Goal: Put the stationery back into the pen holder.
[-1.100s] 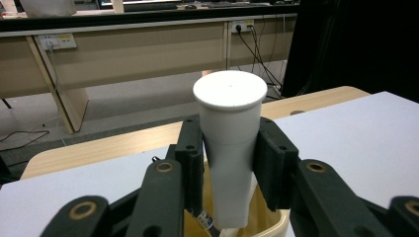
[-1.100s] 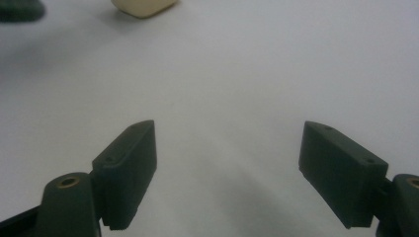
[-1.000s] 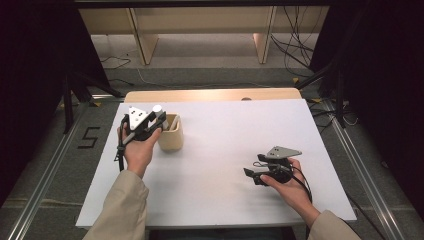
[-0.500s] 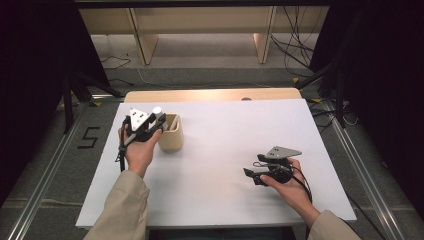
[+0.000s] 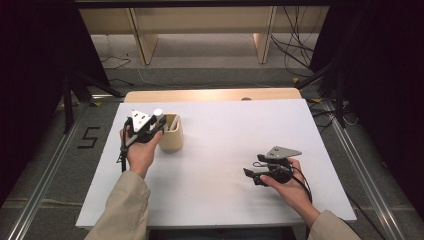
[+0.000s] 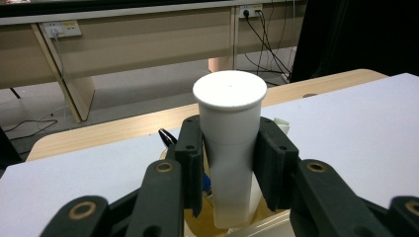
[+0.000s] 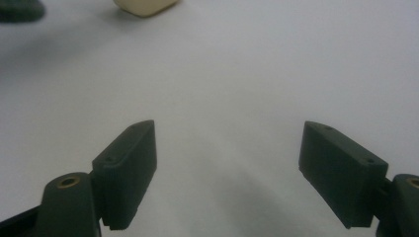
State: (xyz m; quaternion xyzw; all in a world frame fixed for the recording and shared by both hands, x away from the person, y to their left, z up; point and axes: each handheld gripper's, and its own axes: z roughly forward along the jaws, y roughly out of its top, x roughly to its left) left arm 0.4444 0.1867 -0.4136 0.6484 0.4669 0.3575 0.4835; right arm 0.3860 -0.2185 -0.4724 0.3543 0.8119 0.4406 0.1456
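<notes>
The white tube, a tall plastic container with a flat round cap, stands upright between the pads of the left tool, which press on its sides just below the cap. Its lower end sits inside a beige holder on the white table, toward the table's left side and close to the far edge; in the high view the cap shows as a small white disc beside the holder's rim. A dark pen tip pokes up from the holder just behind the left jaw. The right tool lies low over bare table, well apart from the holder, its jaws spread wide with nothing between them, held in the person's right hand.
</notes>
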